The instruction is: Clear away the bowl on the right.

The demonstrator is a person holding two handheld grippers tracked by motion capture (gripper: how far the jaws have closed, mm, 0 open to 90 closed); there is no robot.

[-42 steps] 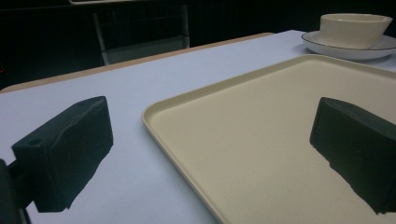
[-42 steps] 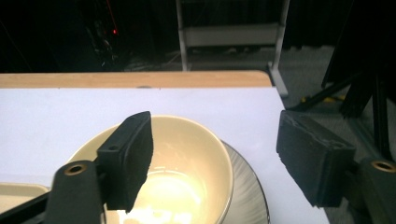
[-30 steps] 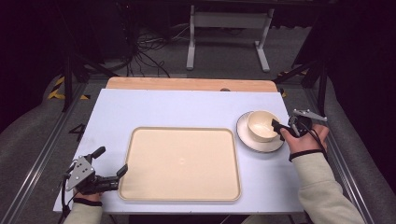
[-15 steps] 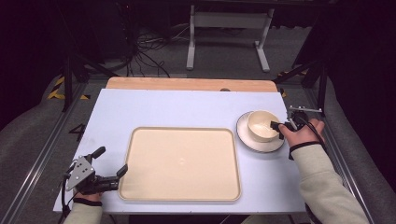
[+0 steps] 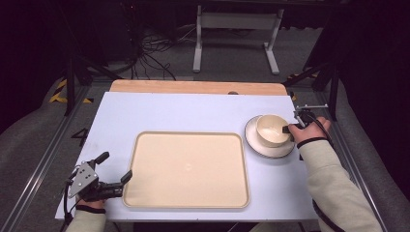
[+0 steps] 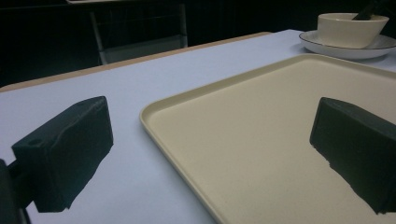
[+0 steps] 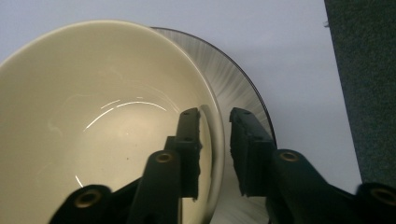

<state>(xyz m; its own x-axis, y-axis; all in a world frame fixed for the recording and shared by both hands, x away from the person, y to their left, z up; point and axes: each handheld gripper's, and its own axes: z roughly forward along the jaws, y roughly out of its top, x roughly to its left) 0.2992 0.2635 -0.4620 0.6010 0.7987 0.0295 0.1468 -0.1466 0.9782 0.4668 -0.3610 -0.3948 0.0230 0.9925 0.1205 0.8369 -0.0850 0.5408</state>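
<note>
Our right gripper has just been closing, its jaws straddling the bowl rim on the plate at right; contact seems near, though unclear. Our left gripper gapes empty at the tray's near-left corner.

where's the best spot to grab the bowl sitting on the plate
By its rim on the right side, coming from above, one jaw inside and one outside. The bowl is upright with a thin open wall and flares too wide to span. The right gripper straddles the wall there, its jaws having just been closing. The plate beneath is best left untouched.
</note>
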